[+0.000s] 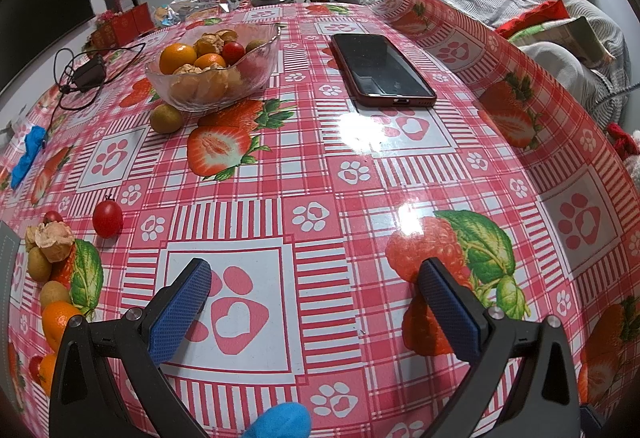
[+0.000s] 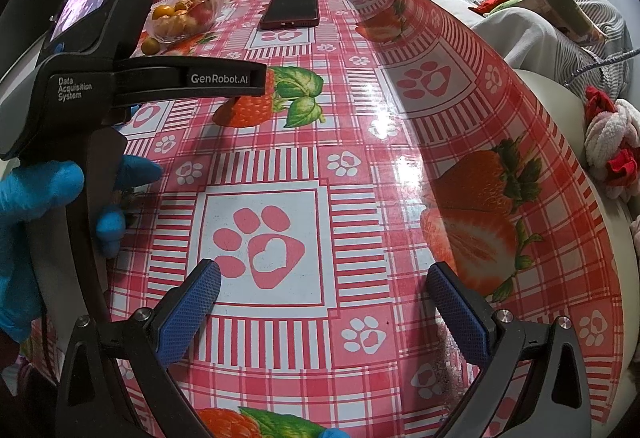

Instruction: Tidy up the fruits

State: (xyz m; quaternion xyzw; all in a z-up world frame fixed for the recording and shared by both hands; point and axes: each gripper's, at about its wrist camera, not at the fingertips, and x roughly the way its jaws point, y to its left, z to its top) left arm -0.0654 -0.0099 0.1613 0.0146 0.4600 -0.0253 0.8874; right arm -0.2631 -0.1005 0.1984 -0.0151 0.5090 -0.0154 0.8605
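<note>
On the strawberry-print tablecloth (image 1: 360,198), my left gripper (image 1: 316,278) and right gripper (image 2: 324,278) both hover with jaws spread and empty. Loose fruit, a cherry tomato (image 1: 107,219) and an orange (image 1: 60,318) among it, sits at my far left, well apart from the part-filled glass bowl (image 1: 256,72) beyond. I judge the round tomato could roll off if nudged, and a wide swing might clip the phone (image 1: 380,68).

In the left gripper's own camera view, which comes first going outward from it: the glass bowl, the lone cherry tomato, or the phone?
Starting from the left gripper:
1. Cherry tomato, nearest, on the cloth off to the left.
2. Phone, farther out, to the right.
3. Glass bowl, to the left; about as far as the phone, so too close to rank.
</note>
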